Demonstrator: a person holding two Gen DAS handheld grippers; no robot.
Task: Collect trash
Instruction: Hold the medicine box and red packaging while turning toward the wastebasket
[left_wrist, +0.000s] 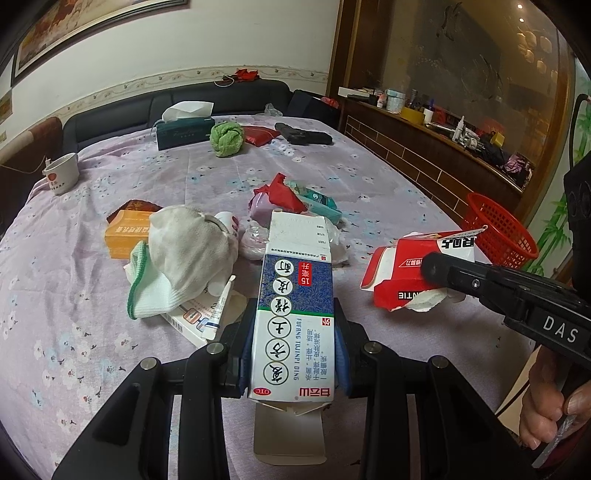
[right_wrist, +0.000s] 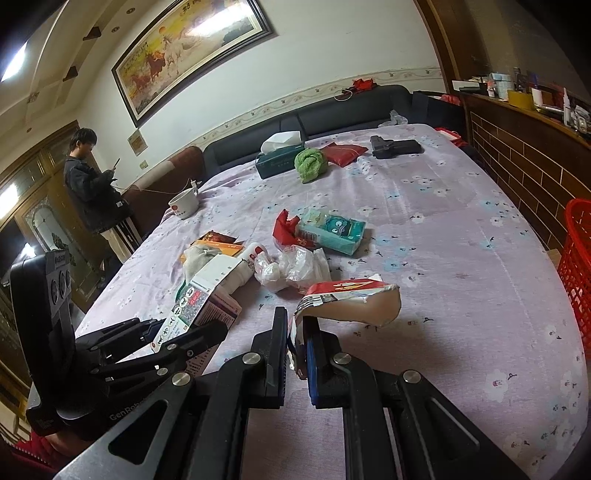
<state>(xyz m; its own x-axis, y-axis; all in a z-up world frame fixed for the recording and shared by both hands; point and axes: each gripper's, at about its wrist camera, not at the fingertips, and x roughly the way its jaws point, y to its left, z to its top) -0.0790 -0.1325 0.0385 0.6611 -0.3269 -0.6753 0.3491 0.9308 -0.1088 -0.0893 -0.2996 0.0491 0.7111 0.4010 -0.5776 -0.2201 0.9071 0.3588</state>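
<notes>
My left gripper (left_wrist: 293, 332) is shut on a tall blue-and-white medicine box (left_wrist: 295, 306), held above the table; the same box (right_wrist: 192, 302) shows at the left of the right wrist view. My right gripper (right_wrist: 295, 339) is shut on a torn red-and-white carton (right_wrist: 347, 299), which also appears in the left wrist view as the carton (left_wrist: 406, 273) beside the red basket (left_wrist: 498, 232). More litter lies mid-table: a white sock (left_wrist: 188, 251), an orange box (left_wrist: 125, 236), crumpled plastic (right_wrist: 295, 269), a red wrapper (left_wrist: 280, 192) and a teal tissue pack (right_wrist: 332, 230).
A red mesh basket (right_wrist: 576, 266) stands off the table's right edge. At the far end are a dark tissue box (left_wrist: 184, 129), a green cloth (left_wrist: 227, 138), a black holster-like item (left_wrist: 303, 134) and a cup (left_wrist: 61, 173). A person (right_wrist: 92, 192) stands at the far left.
</notes>
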